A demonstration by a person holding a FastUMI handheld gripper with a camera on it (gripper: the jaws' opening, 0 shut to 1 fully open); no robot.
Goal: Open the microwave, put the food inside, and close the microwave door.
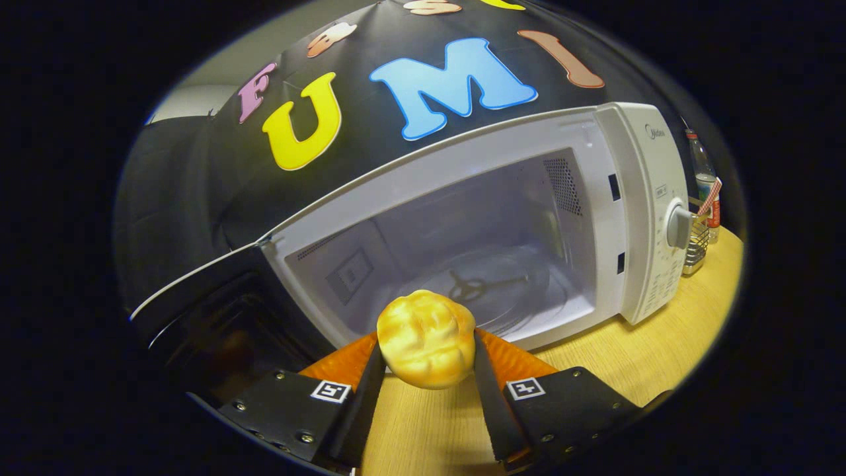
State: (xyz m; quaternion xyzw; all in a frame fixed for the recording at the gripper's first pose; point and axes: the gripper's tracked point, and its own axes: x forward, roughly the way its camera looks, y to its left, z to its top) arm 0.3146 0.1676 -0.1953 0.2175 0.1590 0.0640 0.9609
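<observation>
A golden, lumpy bread roll (426, 338) is pinched between both fingers of my gripper (427, 344), held above the wooden table (615, 363). Just ahead stands the white microwave (634, 198), seen tilted. Its door (198, 311) is swung wide open to the left, dark glass facing me. The pale cavity is lit, and the glass turntable (502, 291) lies on its floor beyond the roll. The control panel with a round knob (677, 225) is on the right side of the microwave.
A wire basket (697, 244) and a clear plastic bottle (704, 178) stand on the table to the right of the microwave. The open door takes up the space left of the fingers. Bare wooden tabletop runs under and right of the gripper.
</observation>
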